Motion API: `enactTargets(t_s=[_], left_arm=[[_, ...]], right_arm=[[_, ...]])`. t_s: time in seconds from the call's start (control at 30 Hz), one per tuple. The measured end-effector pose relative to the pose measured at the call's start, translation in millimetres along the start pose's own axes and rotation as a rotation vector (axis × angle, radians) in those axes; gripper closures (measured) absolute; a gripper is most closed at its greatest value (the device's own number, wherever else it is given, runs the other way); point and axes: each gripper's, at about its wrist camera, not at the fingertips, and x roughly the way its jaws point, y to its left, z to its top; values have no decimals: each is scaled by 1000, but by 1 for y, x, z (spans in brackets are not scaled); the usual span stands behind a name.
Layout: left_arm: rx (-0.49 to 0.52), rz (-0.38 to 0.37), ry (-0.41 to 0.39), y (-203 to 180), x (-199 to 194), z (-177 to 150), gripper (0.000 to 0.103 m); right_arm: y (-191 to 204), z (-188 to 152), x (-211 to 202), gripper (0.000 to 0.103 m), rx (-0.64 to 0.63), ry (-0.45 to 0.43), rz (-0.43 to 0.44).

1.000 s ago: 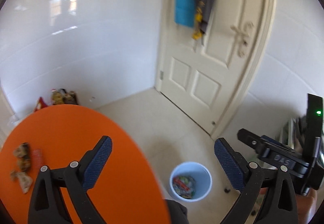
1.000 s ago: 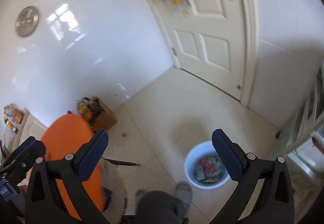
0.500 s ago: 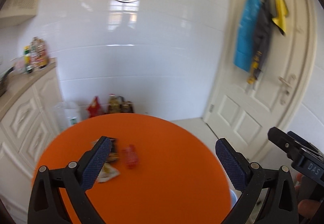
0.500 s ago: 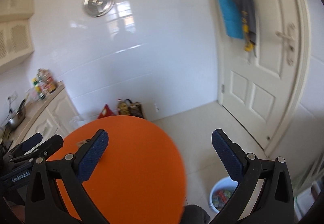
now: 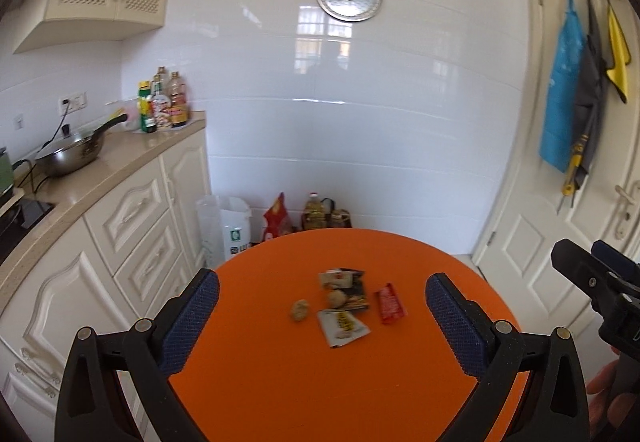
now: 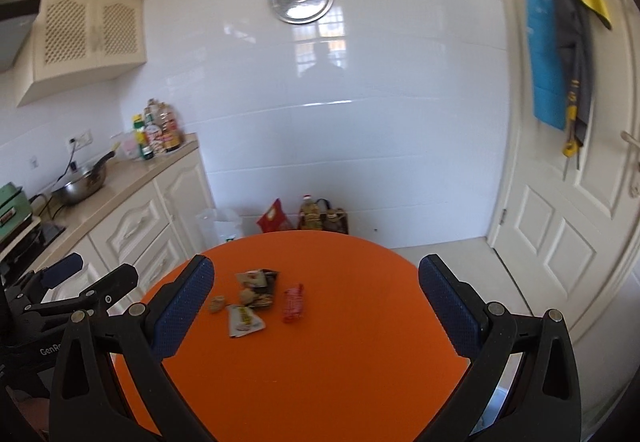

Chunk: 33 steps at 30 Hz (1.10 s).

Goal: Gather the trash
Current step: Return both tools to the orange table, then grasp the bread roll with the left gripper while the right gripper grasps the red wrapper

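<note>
Trash sits clustered near the far-left part of the round orange table point(image 5: 280, 382): red wrapper point(image 5: 390, 303), white packet point(image 5: 343, 327), dark packet point(image 5: 347, 284), two crumpled brown lumps point(image 5: 300, 309). Left gripper point(image 5: 322, 322) and right gripper point(image 6: 316, 308) both hang above the near edge, jaws wide apart, holding nothing.
</note>
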Motion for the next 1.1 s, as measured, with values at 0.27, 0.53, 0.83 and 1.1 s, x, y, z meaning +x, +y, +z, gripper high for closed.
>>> enactTargets(t_s=[0.27,0.53,0.83,1.1], left_arm=[[-41,6,-1,21,-15,-5,1],[-73,23,119,37,50,-1,1],[-49,33,287,35,179,19,1],[10,62,396,17,305,30,2]], right_arm=[[30,-1,8,0,-47,11,14],[19,-16,58,0,-56,126,-18],[9,-47,151,2,-53,317,-4],[11,-81,236,23,-70,473,4]])
